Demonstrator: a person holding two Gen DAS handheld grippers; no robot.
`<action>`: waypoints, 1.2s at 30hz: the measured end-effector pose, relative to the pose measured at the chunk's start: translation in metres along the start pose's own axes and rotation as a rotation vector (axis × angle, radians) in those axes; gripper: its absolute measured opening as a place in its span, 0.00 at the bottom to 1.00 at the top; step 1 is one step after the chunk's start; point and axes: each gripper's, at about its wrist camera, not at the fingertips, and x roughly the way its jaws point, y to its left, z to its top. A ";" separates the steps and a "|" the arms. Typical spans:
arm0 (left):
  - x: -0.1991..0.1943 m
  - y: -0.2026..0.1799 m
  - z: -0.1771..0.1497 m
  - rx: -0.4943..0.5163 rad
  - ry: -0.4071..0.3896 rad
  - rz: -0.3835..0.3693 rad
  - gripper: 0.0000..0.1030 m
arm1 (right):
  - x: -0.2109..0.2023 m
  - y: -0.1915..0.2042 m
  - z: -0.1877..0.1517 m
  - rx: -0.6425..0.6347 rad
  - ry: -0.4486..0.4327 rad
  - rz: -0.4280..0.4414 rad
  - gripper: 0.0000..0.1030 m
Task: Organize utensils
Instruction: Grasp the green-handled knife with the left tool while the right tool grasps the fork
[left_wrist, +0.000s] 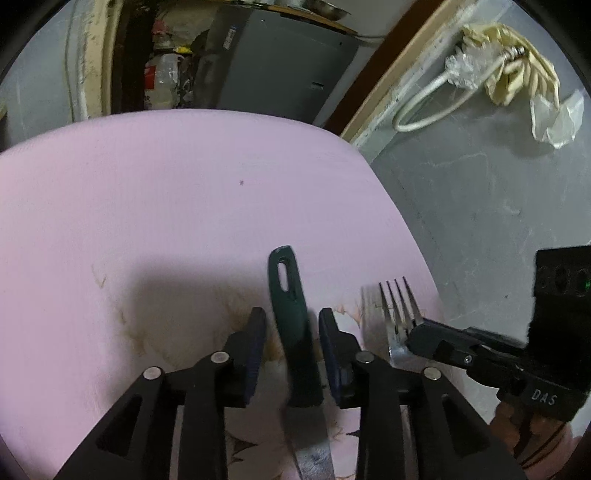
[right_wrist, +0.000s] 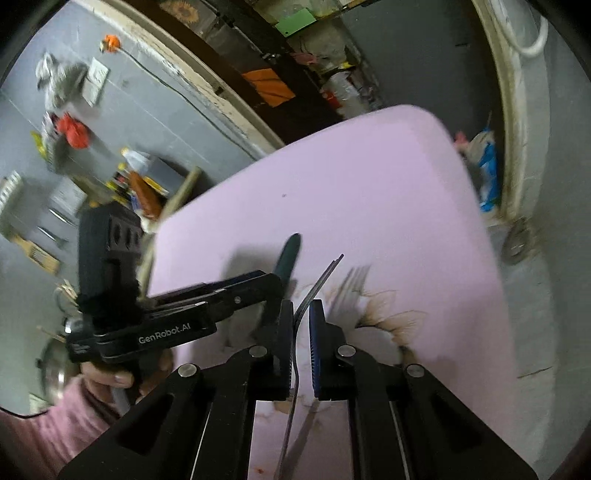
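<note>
Over pink cloth (left_wrist: 147, 206): knife (left_wrist: 291, 325), fork (left_wrist: 399, 306); grey wall (left_wrist: 480, 206) beside.

The flat cloth-covered desk (left_wrist: 184, 192) is pale pink, printed near its close edge with a brown-outlined flower pattern (right_wrist: 391, 317) on a whitish patch. The slotted plastic-handled knife (left_wrist: 291, 317) has a dark green handle and a mottled silver-grey blade. The four-tined metal fork (left_wrist: 397, 306) is bright silver. The black two-finger left gripper (left_wrist: 291, 354) carries dark blue ribbed pads (left_wrist: 255, 354); the black right gripper (right_wrist: 301, 350) has the same blue pads (right_wrist: 316, 350). White lettering marks the left gripper's body in the right wrist view. The wall (left_wrist: 480, 206) behind is grey, with cream-yellow rubber gloves (left_wrist: 517, 62) hanging on it.
</note>
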 end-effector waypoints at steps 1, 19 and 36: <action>0.001 -0.003 0.002 0.017 0.007 0.020 0.28 | 0.000 -0.001 0.002 -0.007 0.003 -0.017 0.08; 0.002 -0.009 0.014 0.037 0.118 0.107 0.20 | 0.026 0.004 0.017 0.007 0.139 -0.145 0.17; -0.004 -0.009 0.002 0.031 0.121 0.097 0.20 | 0.008 -0.007 -0.001 0.110 0.112 -0.120 0.09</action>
